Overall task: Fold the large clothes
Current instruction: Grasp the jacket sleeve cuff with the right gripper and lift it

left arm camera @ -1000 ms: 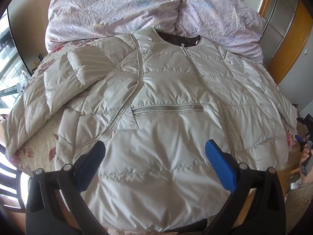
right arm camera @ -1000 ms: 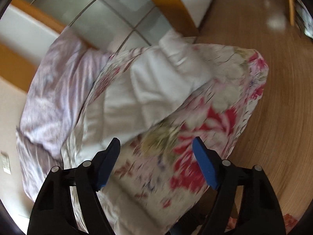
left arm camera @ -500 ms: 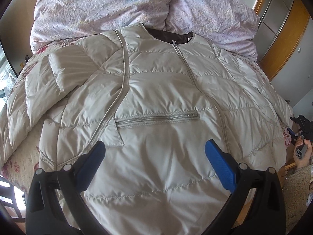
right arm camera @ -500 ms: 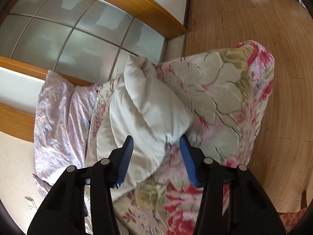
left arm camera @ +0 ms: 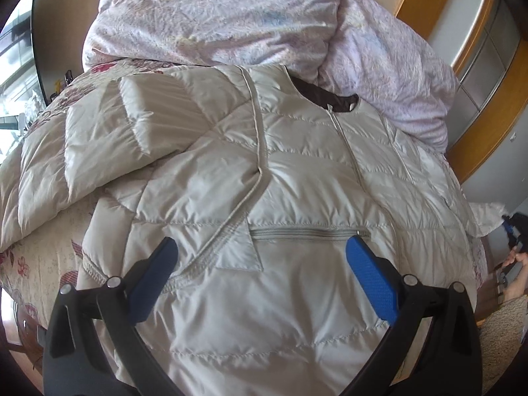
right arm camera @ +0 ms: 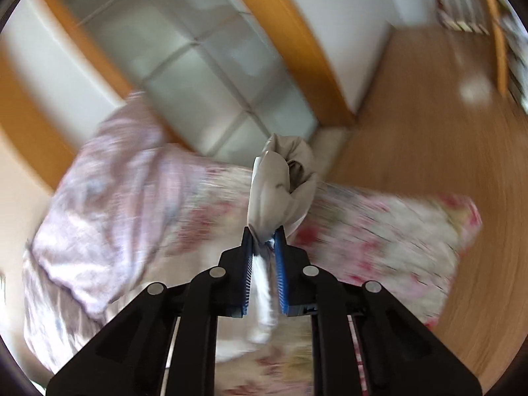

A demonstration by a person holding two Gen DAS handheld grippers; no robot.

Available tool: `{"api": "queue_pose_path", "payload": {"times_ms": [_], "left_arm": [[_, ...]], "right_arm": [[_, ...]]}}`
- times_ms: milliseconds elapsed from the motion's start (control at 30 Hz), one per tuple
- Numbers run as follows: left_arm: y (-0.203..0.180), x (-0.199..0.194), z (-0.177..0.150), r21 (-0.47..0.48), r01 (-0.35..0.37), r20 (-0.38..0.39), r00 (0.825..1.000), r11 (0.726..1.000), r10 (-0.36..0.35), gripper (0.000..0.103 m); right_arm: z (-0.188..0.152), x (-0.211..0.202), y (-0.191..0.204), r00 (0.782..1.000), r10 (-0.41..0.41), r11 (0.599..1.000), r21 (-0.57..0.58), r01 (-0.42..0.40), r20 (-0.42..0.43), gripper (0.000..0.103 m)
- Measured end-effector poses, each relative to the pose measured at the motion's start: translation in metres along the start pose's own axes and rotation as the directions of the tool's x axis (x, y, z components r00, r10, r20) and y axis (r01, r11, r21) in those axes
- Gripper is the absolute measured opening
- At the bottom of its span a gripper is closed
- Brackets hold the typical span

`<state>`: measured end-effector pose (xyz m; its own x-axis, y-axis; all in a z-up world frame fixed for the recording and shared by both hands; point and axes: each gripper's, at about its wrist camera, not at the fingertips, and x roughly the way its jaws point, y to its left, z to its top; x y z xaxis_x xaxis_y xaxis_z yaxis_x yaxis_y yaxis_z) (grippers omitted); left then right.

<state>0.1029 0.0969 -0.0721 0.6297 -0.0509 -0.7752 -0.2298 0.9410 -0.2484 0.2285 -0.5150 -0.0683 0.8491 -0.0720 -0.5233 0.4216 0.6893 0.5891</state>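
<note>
A pale beige quilted puffer jacket (left arm camera: 297,171) lies front-up on the bed, collar toward the pillows. Its left sleeve (left arm camera: 109,138) is folded in beside the chest. My left gripper (left arm camera: 260,250) is open and empty, hovering over the jacket's lower front near the horizontal pocket zip (left arm camera: 307,232). My right gripper (right arm camera: 264,236) is shut on the jacket's right sleeve cuff (right arm camera: 280,181), which bunches up above the pads and is lifted off the bed. The right gripper also shows at the far right edge of the left wrist view (left arm camera: 513,231).
Two lilac pillows (left arm camera: 231,16) lie at the head of the bed. A floral quilt (right arm camera: 379,231) covers the mattress. A wood-framed frosted-glass wardrobe (right arm camera: 214,66) stands beside the bed, with wooden floor (right arm camera: 445,132) to the right. The right wrist view is motion-blurred.
My right gripper closed on the sleeve cuff and lifted it off the bed. My left gripper shifted slightly over the jacket's front and stayed open.
</note>
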Motion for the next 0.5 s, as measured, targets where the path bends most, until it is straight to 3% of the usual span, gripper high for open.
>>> {"api": "queue_pose_path", "payload": {"times_ms": [100,233,333,500], "left_arm": [[0.003,-0.006,-0.003,0.008,-0.012,0.042,0.999,1.0,0.011,0.101],[0.01,-0.014,-0.005,0.008,-0.017,0.075,0.997,1.0,0.016,0.101],[0.017,-0.022,-0.005,0.0,-0.031,0.102,0.994,1.0,0.031,0.101],[0.029,-0.032,-0.007,-0.023,-0.034,0.125,0.991,0.999,0.036,0.101]], "right_arm": [[0.0,-0.015,0.057,0.997,0.079,0.989,-0.124,-0.076,0.019,0.014],[-0.021,-0.036,0.143,0.973,0.231,0.933,-0.28,-0.228,-0.023,0.013],[-0.049,-0.044,0.199,0.938,0.332,0.868,-0.357,-0.345,-0.099,0.005],[-0.112,-0.055,0.28,0.862,0.442,0.731,-0.457,-0.507,-0.249,0.005]]}}
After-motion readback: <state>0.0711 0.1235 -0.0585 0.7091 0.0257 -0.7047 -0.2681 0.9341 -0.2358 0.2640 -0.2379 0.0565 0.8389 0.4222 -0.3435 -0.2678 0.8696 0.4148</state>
